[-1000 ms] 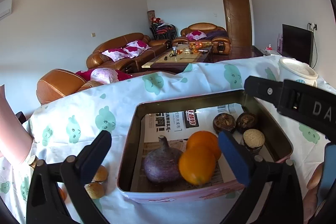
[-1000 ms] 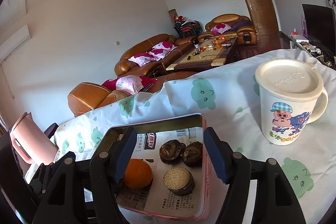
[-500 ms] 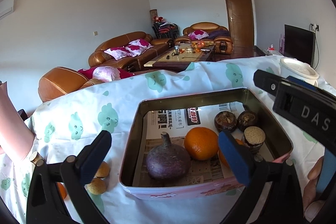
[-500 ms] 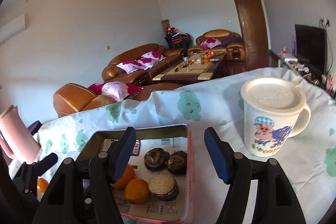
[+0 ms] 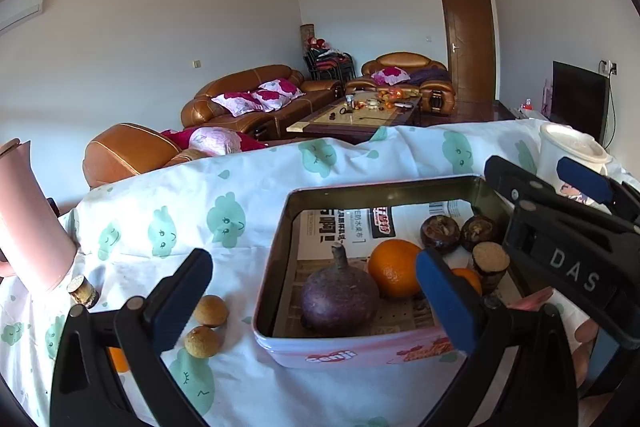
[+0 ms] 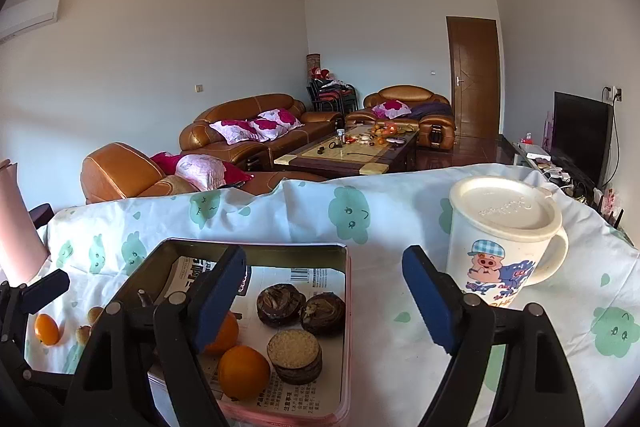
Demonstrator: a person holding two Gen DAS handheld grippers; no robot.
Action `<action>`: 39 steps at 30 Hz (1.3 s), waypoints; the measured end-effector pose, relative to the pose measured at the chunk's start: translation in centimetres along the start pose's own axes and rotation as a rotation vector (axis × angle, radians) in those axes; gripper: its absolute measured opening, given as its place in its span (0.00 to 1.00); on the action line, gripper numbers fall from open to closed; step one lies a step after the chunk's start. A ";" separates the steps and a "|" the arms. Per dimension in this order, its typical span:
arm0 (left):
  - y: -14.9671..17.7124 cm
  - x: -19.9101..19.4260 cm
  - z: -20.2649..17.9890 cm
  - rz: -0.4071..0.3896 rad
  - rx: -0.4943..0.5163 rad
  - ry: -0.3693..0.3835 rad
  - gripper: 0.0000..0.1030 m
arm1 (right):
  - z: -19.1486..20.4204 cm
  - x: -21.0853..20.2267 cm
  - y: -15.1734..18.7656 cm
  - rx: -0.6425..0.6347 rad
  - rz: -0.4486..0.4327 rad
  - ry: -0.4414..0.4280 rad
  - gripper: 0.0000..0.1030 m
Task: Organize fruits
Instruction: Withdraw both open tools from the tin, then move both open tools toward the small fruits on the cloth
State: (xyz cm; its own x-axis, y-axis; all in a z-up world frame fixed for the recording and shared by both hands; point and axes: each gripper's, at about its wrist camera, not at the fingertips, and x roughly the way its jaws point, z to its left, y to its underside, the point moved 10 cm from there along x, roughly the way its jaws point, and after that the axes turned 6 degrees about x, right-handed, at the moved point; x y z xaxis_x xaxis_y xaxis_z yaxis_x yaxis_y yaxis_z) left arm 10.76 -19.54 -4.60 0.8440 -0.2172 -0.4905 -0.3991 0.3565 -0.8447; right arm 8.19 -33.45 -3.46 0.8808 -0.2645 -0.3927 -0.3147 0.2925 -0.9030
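Observation:
A pink-rimmed tin box (image 5: pixel 276 267) lined with printed paper holds a purple round fruit (image 5: pixel 340 303), a large orange (image 5: pixel 394 269), a smaller orange (image 6: pixel 244 371) and three dark brown fruits (image 6: pixel 280 301). My left gripper (image 5: pixel 312 301) is open just in front of the tin's near wall, holding nothing. My right gripper (image 6: pixel 326 297) hovers over the tin's right rim (image 6: pixel 348 291); its jaws are opening and nothing is between them. In the left wrist view the right gripper (image 5: pixel 526 165) reaches in over the tin's right side.
Two small tan fruits (image 5: pixel 211 311) and a small orange (image 6: pixel 47 329) lie loose on the patterned cloth left of the tin. A pink jug (image 5: pixel 28 223) stands at the far left with a brown stub (image 5: pixel 83 291) beside it. A lidded cartoon mug (image 6: pixel 504 243) stands right of the tin.
The smaller orange rolled from the tin's front to its right side. The right gripper's jaws widened and its view levelled out. The left gripper stayed put.

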 end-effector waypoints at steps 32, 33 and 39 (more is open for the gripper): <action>3.6 -0.5 8.9 0.058 -0.057 -0.038 1.00 | 4.9 -3.1 2.6 -0.083 0.036 -0.078 0.81; 3.8 -0.5 9.3 0.062 -0.061 -0.037 1.00 | 5.5 -3.3 2.8 -0.099 0.038 -0.087 0.81; 4.2 -1.0 11.8 0.062 -0.068 -0.047 1.00 | 8.9 -4.0 4.0 -0.137 0.058 -0.141 0.79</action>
State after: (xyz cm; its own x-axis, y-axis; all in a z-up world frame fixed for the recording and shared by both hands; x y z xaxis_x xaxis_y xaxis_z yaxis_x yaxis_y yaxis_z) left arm 12.48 -7.14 -5.10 0.8323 -0.1535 -0.5327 -0.4729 0.3051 -0.8266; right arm 6.56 -23.07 -3.94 0.8976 -0.1166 -0.4250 -0.4030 0.1731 -0.8987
